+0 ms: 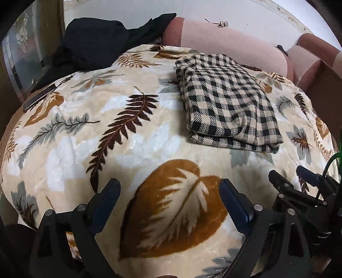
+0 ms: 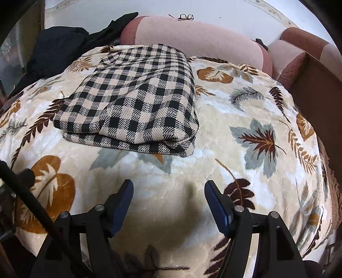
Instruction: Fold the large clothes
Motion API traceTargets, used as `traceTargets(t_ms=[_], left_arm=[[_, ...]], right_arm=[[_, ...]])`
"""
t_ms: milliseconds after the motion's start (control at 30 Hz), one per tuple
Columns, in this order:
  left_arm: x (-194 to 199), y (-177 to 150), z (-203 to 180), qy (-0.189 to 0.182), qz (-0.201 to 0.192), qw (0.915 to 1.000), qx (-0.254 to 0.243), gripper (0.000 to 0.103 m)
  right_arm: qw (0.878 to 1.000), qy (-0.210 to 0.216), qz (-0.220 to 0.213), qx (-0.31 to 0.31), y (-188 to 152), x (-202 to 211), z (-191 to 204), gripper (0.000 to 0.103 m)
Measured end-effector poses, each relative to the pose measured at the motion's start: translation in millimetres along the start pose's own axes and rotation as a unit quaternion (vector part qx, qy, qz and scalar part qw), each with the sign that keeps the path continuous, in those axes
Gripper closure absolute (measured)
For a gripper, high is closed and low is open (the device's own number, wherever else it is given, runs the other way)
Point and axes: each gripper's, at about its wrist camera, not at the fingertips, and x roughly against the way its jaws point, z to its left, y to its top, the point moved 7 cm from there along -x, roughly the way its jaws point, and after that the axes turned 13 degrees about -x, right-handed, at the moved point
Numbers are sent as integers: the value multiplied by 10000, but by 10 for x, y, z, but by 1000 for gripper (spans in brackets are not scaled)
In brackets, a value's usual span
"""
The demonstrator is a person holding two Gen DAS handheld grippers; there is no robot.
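A black-and-beige checked woven garment (image 2: 132,100), folded into a thick rectangular bundle of several layers, lies flat on a cream plush blanket printed with brown, ochre and grey leaves (image 2: 245,111), toward the blanket's far edge and short of the pink and rust upholstered bolster cushion (image 2: 198,36) that runs behind it. The bundle's folded edge faces the near edge of the blanket, its layers stacked evenly. The right gripper (image 2: 168,187) hangs above the bare blanket near the near edge, clear of the bundle, its blue-padded jaws spread wide and easing wider, with nothing between them but its own shadow on the pile. The left gripper (image 1: 171,186) hangs over a large ochre leaf (image 1: 177,209) on the near part of the blanket, jaws likewise spread wide and empty, the checked bundle well beyond it. A heap of black cloth (image 1: 94,45) lies at the far left corner of the blanket, draped against the end of the bolster. A pair of dark-rimmed spectacles (image 2: 186,17) rests on top of the bolster.
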Motion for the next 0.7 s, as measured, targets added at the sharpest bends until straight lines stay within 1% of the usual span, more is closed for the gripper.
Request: traceTargets(t_ms=[100, 300, 400, 700], left_arm=[[14, -23, 1, 69, -28, 10000, -18, 10], [2, -23, -9, -5, -41, 10000, -20, 10], [-25, -30, -14, -7, -9, 10000, -58, 10], [-115, -52, 16, -50, 112, 9999, 49, 10]], right_arm=[[10000, 9, -14, -9, -23, 25, -5, 30], [10000, -39, -34, -51, -26, 35, -40, 29], [10000, -59, -12, -60, -31, 13, -42, 29], [10000, -64, 71, 6, -70, -58, 13, 28]])
